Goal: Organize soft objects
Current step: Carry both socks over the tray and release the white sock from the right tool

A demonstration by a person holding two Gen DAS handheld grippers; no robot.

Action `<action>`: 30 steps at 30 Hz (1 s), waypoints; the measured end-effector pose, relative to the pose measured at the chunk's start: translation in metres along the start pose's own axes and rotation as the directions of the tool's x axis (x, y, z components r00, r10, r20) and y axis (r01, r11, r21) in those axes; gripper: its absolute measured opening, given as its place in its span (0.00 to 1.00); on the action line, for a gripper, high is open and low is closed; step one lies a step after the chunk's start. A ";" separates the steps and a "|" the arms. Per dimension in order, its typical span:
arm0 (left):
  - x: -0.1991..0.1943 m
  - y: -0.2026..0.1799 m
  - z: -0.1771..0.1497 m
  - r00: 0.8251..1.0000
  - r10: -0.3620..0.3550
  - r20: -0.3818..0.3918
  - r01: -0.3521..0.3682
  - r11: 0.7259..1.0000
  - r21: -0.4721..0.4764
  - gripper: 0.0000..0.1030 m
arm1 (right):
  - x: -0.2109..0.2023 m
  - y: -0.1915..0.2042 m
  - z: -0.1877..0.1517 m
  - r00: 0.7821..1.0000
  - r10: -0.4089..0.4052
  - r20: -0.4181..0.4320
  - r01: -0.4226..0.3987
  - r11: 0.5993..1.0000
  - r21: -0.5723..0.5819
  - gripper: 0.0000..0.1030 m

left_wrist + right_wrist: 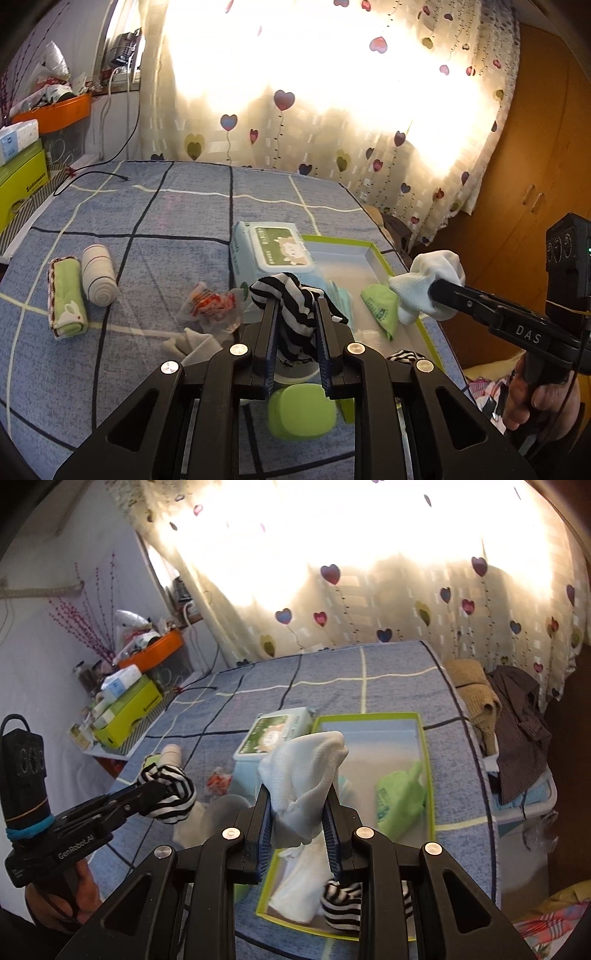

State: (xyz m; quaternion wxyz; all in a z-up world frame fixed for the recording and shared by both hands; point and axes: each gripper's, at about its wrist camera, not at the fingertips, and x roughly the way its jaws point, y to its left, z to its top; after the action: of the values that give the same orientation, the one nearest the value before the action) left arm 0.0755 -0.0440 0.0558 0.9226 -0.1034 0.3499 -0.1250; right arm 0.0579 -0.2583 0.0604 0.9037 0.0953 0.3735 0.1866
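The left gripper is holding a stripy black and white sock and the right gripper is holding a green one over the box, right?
Almost. The left gripper does hold the stripy black and white sock, but the right gripper holds a white sock, not a green one. The right wrist view shows it clearly, held over the green-edged box. The green thing is a packet lying inside the box.

"DAS" stands in pale letters on the black body of the right tongs [436, 291], at the right edge of the left wrist view. "GenRobot.AI" runs along the black body of the left tongs [162, 775], near left in the right wrist view. Print on the wipes pack [280, 247] and the yellow-green box [129, 710] is too small to read.
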 end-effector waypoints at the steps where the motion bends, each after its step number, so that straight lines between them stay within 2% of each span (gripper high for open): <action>1: 0.001 -0.003 0.000 1.000 -0.003 -0.003 0.003 1.000 0.006 0.19 | -0.001 -0.006 -0.002 1.000 -0.005 -0.001 0.005 1.000 0.008 0.23; 13: 0.014 -0.028 0.001 0.999 -0.023 -0.033 0.025 0.999 0.047 0.19 | 0.020 -0.051 -0.024 0.994 -0.061 -0.087 0.068 0.995 0.075 0.23; 25: 0.029 -0.044 -0.001 0.997 -0.036 -0.070 0.041 0.997 0.068 0.19 | 0.054 -0.068 -0.044 0.974 -0.097 -0.205 0.114 0.991 0.075 0.26; 27: 0.031 -0.047 -0.001 0.996 -0.040 -0.075 0.046 0.996 0.073 0.19 | 0.054 -0.068 -0.044 0.972 -0.099 -0.213 0.116 0.991 0.067 0.31; 29: 0.035 -0.049 0.000 0.996 -0.045 -0.081 0.052 0.996 0.078 0.19 | 0.052 -0.064 -0.044 0.971 -0.117 -0.210 0.129 0.990 0.048 0.42; 30: 0.036 -0.052 0.000 0.995 -0.047 -0.083 0.053 0.995 0.079 0.19 | 0.050 -0.063 -0.043 0.971 -0.123 -0.205 0.134 0.990 0.040 0.44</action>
State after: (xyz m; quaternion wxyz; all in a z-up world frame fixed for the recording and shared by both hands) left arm 0.0937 -0.1037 0.0480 0.9077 -0.0694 0.3789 -0.1664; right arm 0.0767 -0.2939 -0.0211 0.8683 0.0754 0.4736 0.1265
